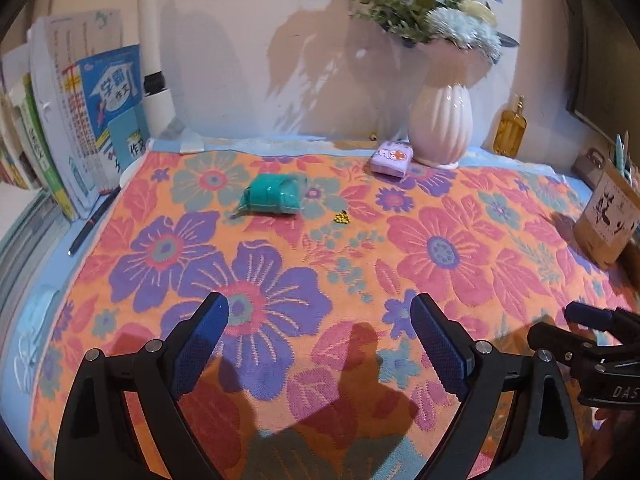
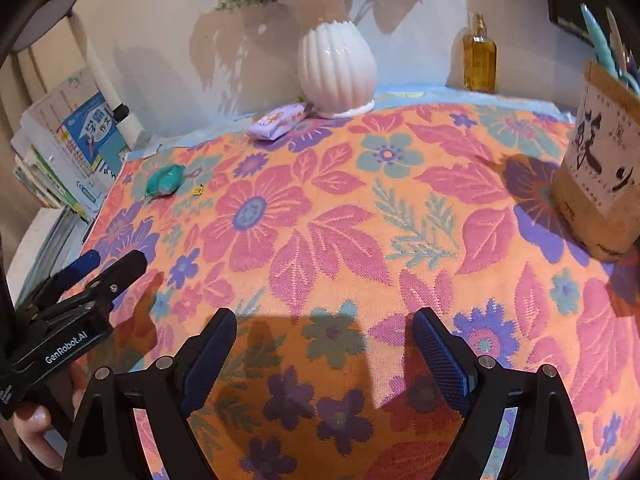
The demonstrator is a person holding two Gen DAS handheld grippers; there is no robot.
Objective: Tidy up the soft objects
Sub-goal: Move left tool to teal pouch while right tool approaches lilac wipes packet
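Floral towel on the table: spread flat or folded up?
Spread flat. The floral towel lies opened out in one layer, with the teal packet and purple tissue pack resting on top.

White ribbed vase (image 2: 337, 71) with flowers (image 1: 436, 0), amber bottle (image 2: 479, 60), stacked books (image 1: 80, 120)

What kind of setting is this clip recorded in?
Most likely a home desk or study table against a wall. Upright books stand at the left, a wooden pen holder at the right, and a white vase of flowers sits by the wall on a floral cloth.
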